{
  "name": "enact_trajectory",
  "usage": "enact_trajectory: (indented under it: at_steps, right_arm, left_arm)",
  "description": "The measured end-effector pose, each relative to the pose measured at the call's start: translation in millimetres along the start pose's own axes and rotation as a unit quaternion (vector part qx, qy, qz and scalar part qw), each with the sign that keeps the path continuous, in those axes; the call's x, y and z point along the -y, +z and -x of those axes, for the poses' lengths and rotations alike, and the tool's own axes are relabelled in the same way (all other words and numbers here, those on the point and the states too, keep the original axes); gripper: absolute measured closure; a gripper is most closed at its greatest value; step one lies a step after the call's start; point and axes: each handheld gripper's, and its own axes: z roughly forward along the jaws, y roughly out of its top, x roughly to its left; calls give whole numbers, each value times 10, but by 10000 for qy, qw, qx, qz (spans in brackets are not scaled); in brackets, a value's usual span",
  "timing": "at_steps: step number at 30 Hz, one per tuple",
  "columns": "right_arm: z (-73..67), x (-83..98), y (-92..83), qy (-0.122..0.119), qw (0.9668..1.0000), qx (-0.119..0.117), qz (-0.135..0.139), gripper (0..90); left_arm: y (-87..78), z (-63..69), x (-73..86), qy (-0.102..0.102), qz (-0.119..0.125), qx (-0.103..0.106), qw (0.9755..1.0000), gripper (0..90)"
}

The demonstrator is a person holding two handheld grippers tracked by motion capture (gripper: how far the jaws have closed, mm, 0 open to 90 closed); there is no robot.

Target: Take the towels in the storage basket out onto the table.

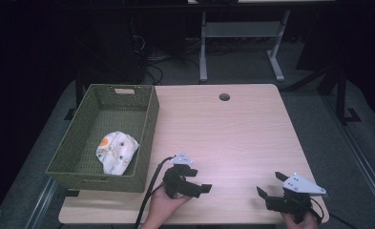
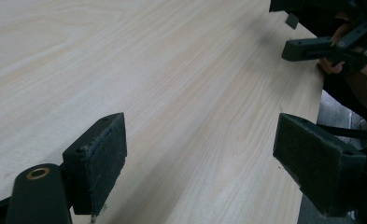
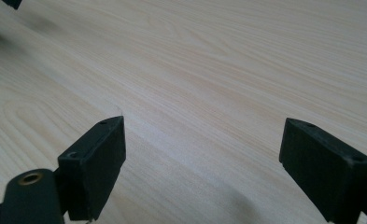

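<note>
My left gripper point(image 1: 200, 180) hovers over the near edge of the wooden table point(image 1: 233, 133), jaws pointing right, open and empty. My right gripper point(image 1: 270, 183) sits near the front right corner, jaws pointing left toward the other one, also open with nothing between them. In the left gripper view the padded jaws of the left gripper point(image 2: 200, 158) stand wide over bare wood, and the right gripper point(image 2: 321, 44) shows at the upper right in a hand. The right gripper view has the right gripper point(image 3: 202, 163) spread wide above the tabletop point(image 3: 209, 70).
A green woven basket point(image 1: 147, 138) stands on the table's left side, with a white patterned cloth bundle point(image 1: 117, 151) inside near its front. A round cable hole point(image 1: 224, 97) is at the table's far edge. Desk legs and cables lie beyond on the floor.
</note>
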Motion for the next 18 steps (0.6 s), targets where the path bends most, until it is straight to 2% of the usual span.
enact_trajectory:
  at_steps: [4,13,18]
  right_arm:
    - [-8,-5,5,-23,10000,5,-16,142]
    - [5,3,-6,-2,10000,30,-10,142]
    - [2,2,-6,-11,10000,28,-8,142]
  left_arm:
    - [-72,-67,-91,-88,106,-32,9999,168]
    - [-112,-90,-219,-159,163,-10,9997,168]
    - [-162,-60,-296,-79,208,-40,9997,168]
